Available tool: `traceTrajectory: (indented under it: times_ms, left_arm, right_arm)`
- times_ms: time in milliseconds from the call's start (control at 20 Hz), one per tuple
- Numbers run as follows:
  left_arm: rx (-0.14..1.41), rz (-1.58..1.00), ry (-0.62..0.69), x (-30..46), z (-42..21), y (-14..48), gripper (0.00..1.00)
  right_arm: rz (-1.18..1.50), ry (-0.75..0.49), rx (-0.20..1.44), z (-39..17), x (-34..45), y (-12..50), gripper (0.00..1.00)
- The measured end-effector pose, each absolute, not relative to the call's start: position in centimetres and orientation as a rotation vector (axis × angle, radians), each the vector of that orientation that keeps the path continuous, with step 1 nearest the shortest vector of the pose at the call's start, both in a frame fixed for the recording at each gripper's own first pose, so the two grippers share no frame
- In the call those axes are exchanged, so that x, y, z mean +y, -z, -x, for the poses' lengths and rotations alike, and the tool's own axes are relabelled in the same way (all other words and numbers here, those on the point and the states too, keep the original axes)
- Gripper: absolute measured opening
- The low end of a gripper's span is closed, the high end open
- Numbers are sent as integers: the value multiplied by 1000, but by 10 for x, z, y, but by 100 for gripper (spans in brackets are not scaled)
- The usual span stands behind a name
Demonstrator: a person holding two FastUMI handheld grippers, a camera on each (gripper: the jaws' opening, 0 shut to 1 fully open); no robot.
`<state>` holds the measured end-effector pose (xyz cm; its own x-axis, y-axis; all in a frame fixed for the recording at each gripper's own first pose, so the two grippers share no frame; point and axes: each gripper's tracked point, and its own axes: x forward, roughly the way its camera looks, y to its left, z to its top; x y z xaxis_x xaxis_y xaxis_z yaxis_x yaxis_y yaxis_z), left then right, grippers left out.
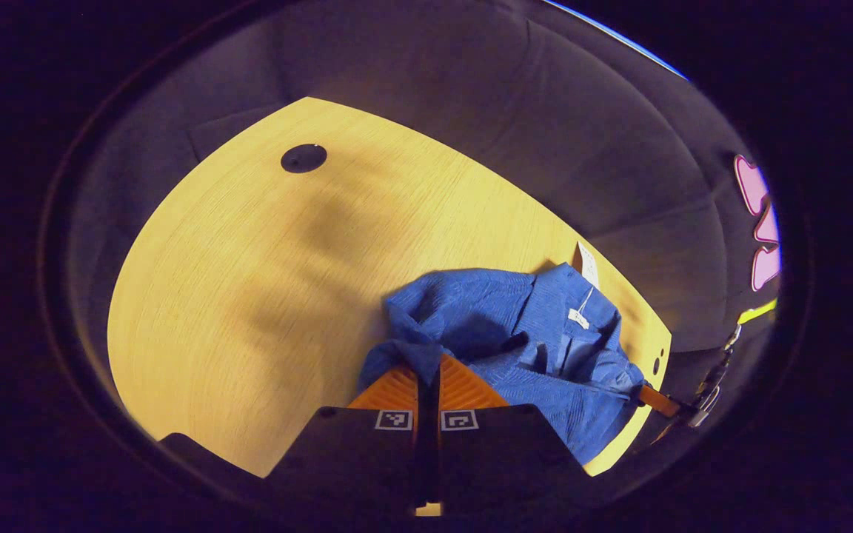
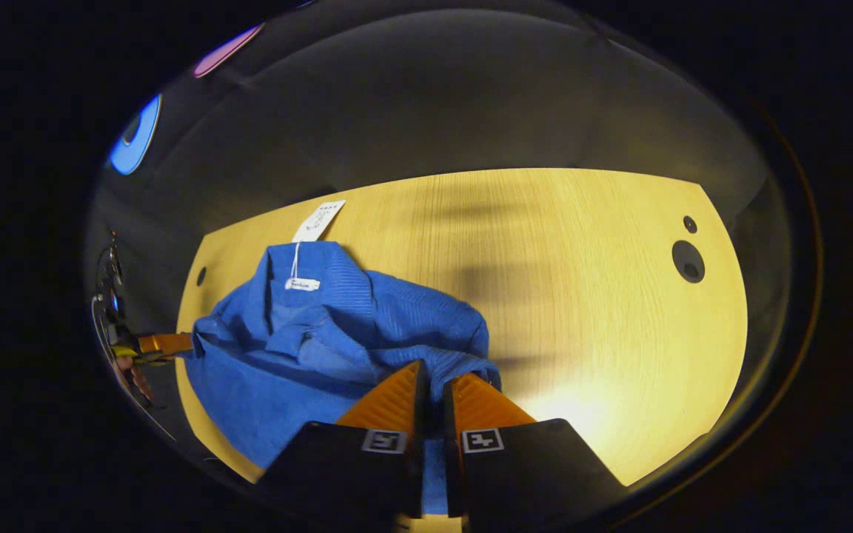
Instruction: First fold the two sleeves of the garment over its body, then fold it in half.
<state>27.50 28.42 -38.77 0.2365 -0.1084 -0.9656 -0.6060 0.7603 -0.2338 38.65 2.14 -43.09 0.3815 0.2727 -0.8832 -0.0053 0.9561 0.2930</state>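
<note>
Blue garment sits bunched near the edge of the wooden counter, paper tag poking out past the collar. Left gripper has its fingers clenched on a fold of the fabric. Right gripper likewise, fingers pinched tight on blue cloth at the garment's near edge.

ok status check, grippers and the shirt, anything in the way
Left gripper and right gripper each shut on a bunch of the blue shirt. Shirt crumpled on the wooden table, not yet folded flat. Only its hang tag nearby.
</note>
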Motion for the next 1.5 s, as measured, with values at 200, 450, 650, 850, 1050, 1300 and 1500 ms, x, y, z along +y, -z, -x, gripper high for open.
traceTrajectory:
  times_ms: [200, 450, 650, 850, 1050, 1300, 1500]
  left_arm:
    - [1267, 530, -441, 298, -286, 384, 46]
    - [997, 405, -486, 333, -298, 313, 84]
    - [874, 441, -442, 331, -278, 266, 84]
    - [776, 370, -351, 311, -233, 215, 84]
    - [689, 212, -293, 285, -173, 161, 84]
    - [550, 195, -267, 233, -100, 116, 83]
    - [495, 119, -267, 213, -52, 94, 82]
  right_arm:
    - [-250, -207, 1107, -394, 31, 420, 72]
    - [-129, -152, 847, -414, 0, 353, 96]
    - [-85, -132, 666, -393, -1, 275, 96]
    - [-54, -109, 554, -332, 7, 202, 96]
    - [-47, -94, 456, -264, 31, 145, 95]
    - [-87, -65, 305, -169, 81, 93, 95]
    - [-136, -89, 250, -107, 124, 71, 95]
